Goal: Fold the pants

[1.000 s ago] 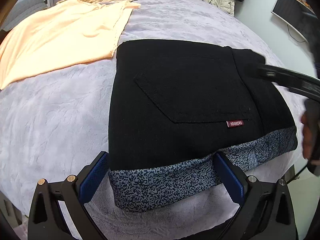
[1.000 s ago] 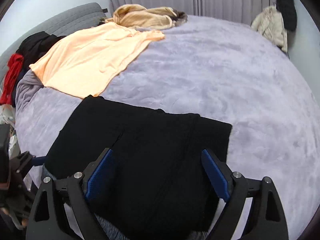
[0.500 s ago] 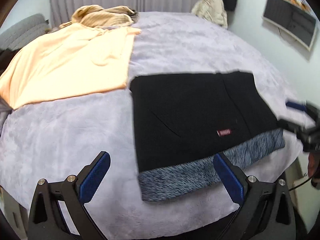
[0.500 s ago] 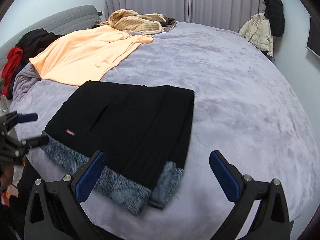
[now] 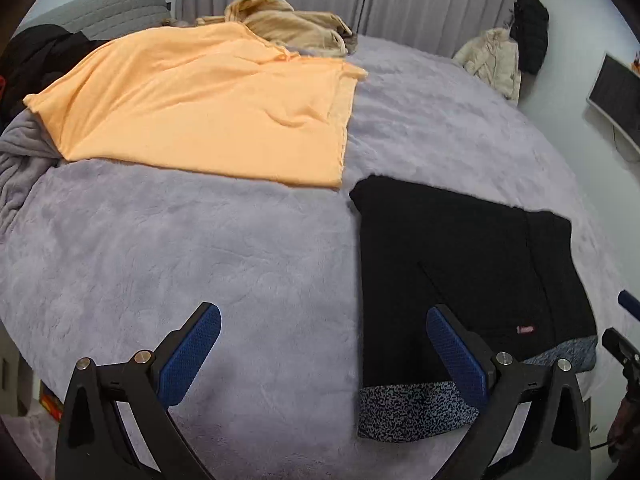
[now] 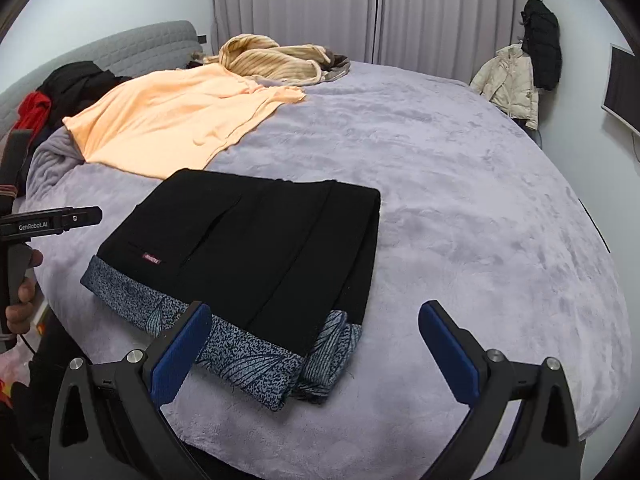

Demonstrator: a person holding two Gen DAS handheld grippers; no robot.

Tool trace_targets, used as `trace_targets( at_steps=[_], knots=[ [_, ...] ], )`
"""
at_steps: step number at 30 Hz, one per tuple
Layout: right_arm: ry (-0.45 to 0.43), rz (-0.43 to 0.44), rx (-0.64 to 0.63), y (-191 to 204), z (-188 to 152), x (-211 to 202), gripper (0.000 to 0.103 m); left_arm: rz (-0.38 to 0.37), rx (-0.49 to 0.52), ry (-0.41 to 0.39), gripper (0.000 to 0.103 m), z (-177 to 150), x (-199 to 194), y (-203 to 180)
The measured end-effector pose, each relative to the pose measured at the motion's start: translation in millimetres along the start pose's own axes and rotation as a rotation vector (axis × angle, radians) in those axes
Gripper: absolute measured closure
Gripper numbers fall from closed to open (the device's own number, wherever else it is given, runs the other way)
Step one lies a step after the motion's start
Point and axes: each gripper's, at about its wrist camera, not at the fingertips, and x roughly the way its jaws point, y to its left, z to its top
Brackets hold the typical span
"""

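Both tools withdrawn from folded pants (image 6: 256, 256); left tool (image 5: 324, 354) and right tool (image 6: 316, 350) open, empty, above bed (image 6: 480, 208).

Readable markings:
- "GenRobot.AI", printed in white on the black body of the left gripper (image 6: 48, 222), seen at the left edge of the right wrist view.
- A small red woven label (image 6: 151, 258) is sewn on the black pants (image 6: 260, 248) near the patterned cuff; its white lettering is too small to be read.
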Motion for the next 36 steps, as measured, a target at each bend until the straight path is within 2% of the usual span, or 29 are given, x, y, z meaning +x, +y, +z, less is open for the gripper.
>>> trace_targets(
  at_steps=[1, 5, 6, 8, 10, 13, 16, 19, 21, 25, 27, 30, 32, 36],
  knots=[
    [-0.007, -0.008, 0.015, -1, 0, 3, 0.000, -0.019, 0.003, 0.040, 0.000, -1, 10, -6],
    [0.011, 0.079, 0.107, -7, 0, 17, 0.000, -0.046, -0.100, 0.029, 0.000, -3, 22, -10],
    [0.040, 0.060, 0.099, -5, -2, 23, 0.000, -0.031, -0.098, 0.029, 0.000, -4, 24, -12],
    [0.117, -0.032, 0.044, 2, -9, 41, 0.000, -0.014, -0.064, 0.013, 0.000, -7, 26, -15],
    [0.157, 0.001, 0.035, 3, -16, 49, 0.000, -0.006, -0.045, 0.009, 0.000, -9, 17, -14],
    [0.123, 0.018, 0.040, 3, -12, 37, 0.000, -0.074, -0.047, -0.010, 0.000, -2, -9, -13],
    [0.037, -0.022, -0.010, 8, 9, 21, 0.000, -0.075, -0.017, -0.062, 0.000, 16, -20, -31],
    [-0.013, 0.043, -0.030, 18, 41, 24, 0.000, -0.101, 0.061, 0.006, 0.000, 44, 4, -62],
    [-0.005, 0.088, -0.059, 26, 61, 42, 0.000, -0.128, 0.048, 0.072, 0.000, 66, 28, -74],
    [0.120, 0.039, -0.078, 33, 86, 102, 0.000, -0.101, -0.049, 0.162, 0.000, 94, 75, -80],
    [0.166, 0.023, -0.043, 28, 90, 123, 0.000, -0.055, -0.047, 0.185, 0.000, 99, 90, -84],
    [0.201, 0.013, -0.034, 27, 85, 125, 0.000, 0.033, 0.067, 0.226, 0.000, 86, 105, -93],
    [0.195, 0.032, -0.031, 30, 72, 114, 0.000, 0.026, 0.090, 0.161, 0.000, 71, 93, -92],
    [0.151, 0.048, -0.031, 33, 36, 87, 0.000, -0.015, 0.085, 0.125, 0.000, 46, 72, -80]
  ],
)
